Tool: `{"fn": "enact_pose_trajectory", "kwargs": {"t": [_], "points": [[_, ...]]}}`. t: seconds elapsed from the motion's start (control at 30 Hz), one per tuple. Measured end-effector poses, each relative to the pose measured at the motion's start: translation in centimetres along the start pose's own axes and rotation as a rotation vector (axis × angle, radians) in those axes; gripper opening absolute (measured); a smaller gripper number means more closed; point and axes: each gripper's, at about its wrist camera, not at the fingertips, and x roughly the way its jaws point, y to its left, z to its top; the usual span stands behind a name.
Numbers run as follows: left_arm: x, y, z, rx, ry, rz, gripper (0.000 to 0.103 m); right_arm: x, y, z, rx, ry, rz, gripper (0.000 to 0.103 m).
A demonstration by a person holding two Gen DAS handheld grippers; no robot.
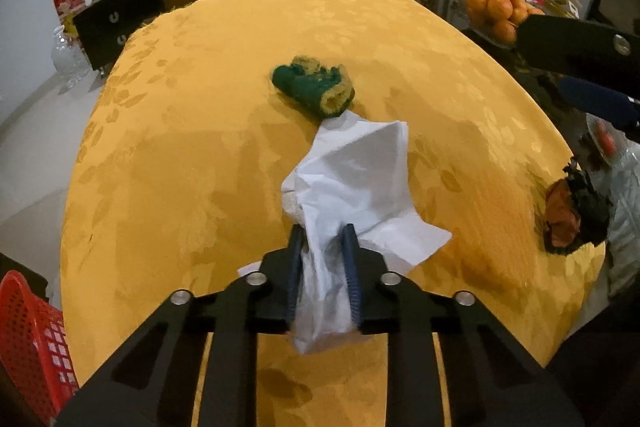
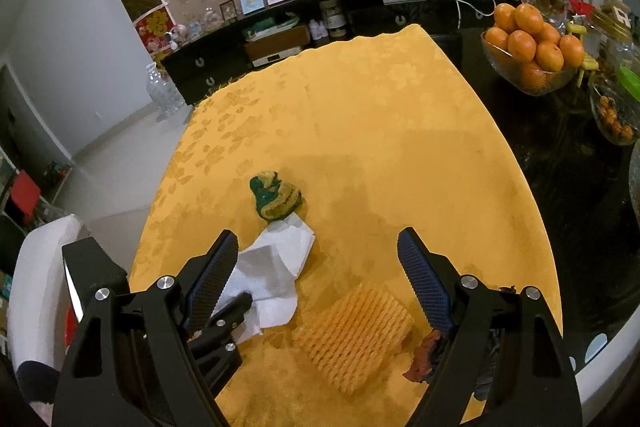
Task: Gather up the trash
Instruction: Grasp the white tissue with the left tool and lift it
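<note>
Yellow patterned cloth covers the surface, with a dark sideboard of framed cards and a bowl of oranges behind it. Seen from the left wrist, the left gripper has its fingers closed tight on a white tissue, which bunches between the blue pads and spreads out over the cloth ahead. Just beyond the tissue's far tip lies a green and yellow knitted bundle. A crumpled orange and black wrapper sits near the cloth's right edge, and a red basket shows at the lower left.

From the right wrist, the right gripper hangs above the surface with its fingers spread wide and nothing between the pads. Below them lies a yellow foam net, flat on the cloth. The tissue is to its left, with the left gripper's dark fingers on it. The wrapper is partly hidden beside the right finger.
</note>
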Motion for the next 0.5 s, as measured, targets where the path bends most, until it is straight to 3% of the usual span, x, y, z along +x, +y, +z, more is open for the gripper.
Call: {"fn": "enact_pose_trajectory", "kwargs": {"t": [0.5], "points": [[-5.7, 5.1, -0.1, -0.153, -0.113, 0.033, 0.014, 2.6, 0.6, -1.7, -0.031, 0.091, -0.002, 0.079]]}}
